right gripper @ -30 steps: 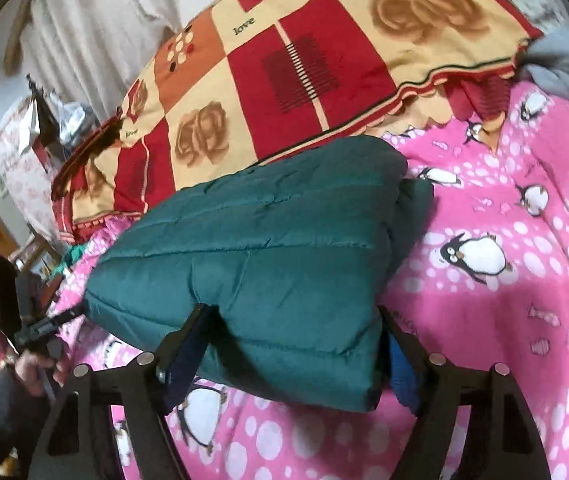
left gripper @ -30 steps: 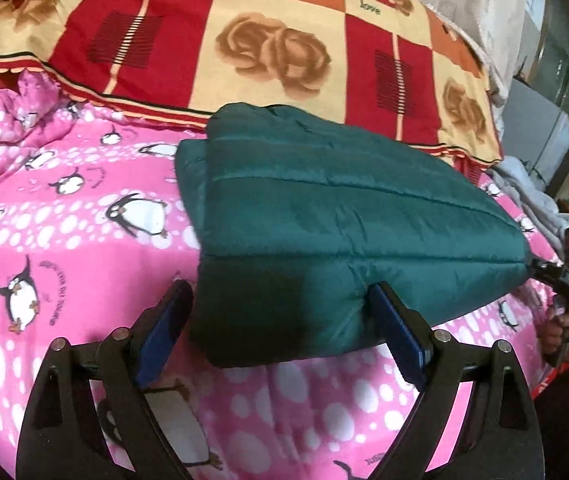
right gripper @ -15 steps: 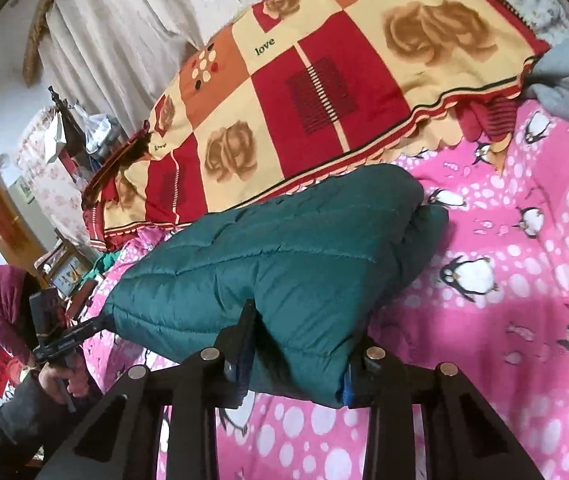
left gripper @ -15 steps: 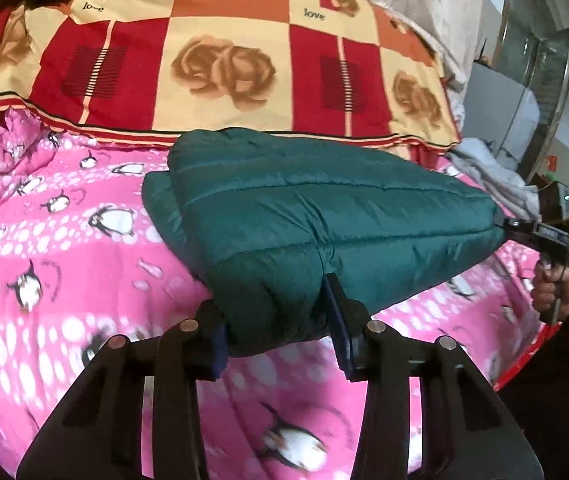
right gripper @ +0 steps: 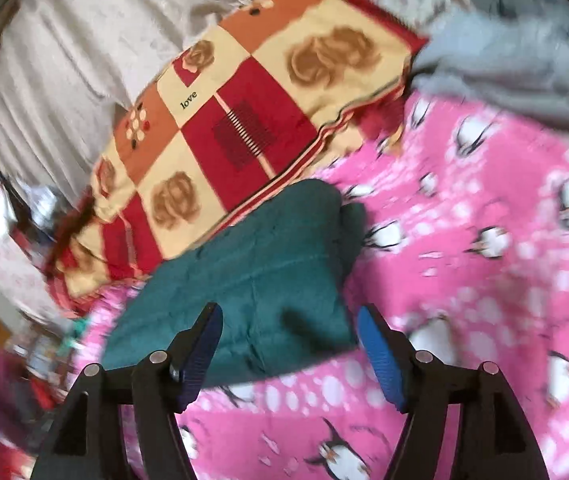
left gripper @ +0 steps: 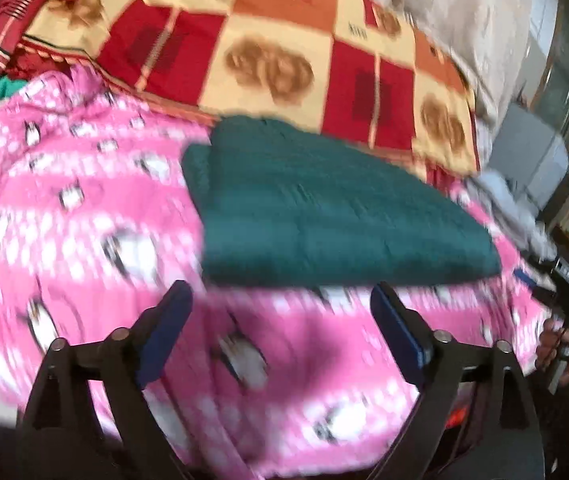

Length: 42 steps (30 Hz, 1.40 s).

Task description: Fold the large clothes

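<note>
Folded green jacket [left gripper: 324, 208] lies flat (blurred); both hand-held grippers [left gripper: 280, 320] [right gripper: 288, 344] gape empty

A plain dark-green jacket [left gripper: 324, 208] lies on a pink penguin-print blanket [left gripper: 84, 220] beside a red-and-cream rose-patterned quilt [left gripper: 276, 60].

Folded teal quilted jacket [left gripper: 324, 208] flat on bed

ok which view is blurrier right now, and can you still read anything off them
Left wrist view: heavy motion smear, worst across the pink penguin blanket; the green jacket loses its quilting lines, yet the open left gripper stays sharp. Right wrist view: milder blur, "love" on the checked quilt still legible, right gripper crisp and open. Both show fisheye bending with dark corners.
</note>
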Available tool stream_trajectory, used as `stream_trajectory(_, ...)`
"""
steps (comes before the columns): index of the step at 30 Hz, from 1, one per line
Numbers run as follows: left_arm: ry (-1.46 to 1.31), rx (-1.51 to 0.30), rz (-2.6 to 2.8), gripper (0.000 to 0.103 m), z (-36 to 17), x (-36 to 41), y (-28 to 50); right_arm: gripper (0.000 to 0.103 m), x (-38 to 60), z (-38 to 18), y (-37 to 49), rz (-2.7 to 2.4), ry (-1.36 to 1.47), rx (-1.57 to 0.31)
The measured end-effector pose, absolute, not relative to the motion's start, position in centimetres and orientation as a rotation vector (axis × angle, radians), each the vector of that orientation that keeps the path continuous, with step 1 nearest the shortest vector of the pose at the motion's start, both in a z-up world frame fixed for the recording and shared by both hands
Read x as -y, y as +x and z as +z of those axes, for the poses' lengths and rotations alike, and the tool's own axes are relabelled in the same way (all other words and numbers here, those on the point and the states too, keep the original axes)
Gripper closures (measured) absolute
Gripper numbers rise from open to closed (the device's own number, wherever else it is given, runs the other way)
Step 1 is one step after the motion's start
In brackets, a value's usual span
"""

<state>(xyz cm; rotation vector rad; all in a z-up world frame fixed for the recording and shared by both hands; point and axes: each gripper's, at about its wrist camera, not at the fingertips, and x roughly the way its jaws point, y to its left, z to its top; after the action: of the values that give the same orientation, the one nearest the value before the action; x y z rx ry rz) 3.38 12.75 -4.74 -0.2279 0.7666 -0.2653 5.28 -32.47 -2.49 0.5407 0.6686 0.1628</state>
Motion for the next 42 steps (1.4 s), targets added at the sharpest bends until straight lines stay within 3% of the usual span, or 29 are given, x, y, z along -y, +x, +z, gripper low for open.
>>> stream_trajectory(7, -0.012, -0.805, -0.205, 0.009, -5.3, -5.7, -0.5, 0.035, 25.4, -0.7, -1.1, 0.016, 0.241, -0.778)
stream_trajectory(12, 0.149, -0.738, -0.117, 0.009, -3.8, -3.2, -2.9, 0.035, 23.3, -0.2, -4.2, 0.064, 0.202, -0.783)
stream_trajectory(25, 0.077, -0.740, -0.066, 0.009, 1.3, -3.6, -4.3, 0.035, 21.1, 3.6, -6.4, 0.068, 0.109, -0.692)
stream_trajectory(42, 0.090, -0.749, -0.066, 0.009, 1.0, -3.2, -4.2, 0.035, 20.7, 3.4, -6.4, 0.094, 0.115, -0.693)
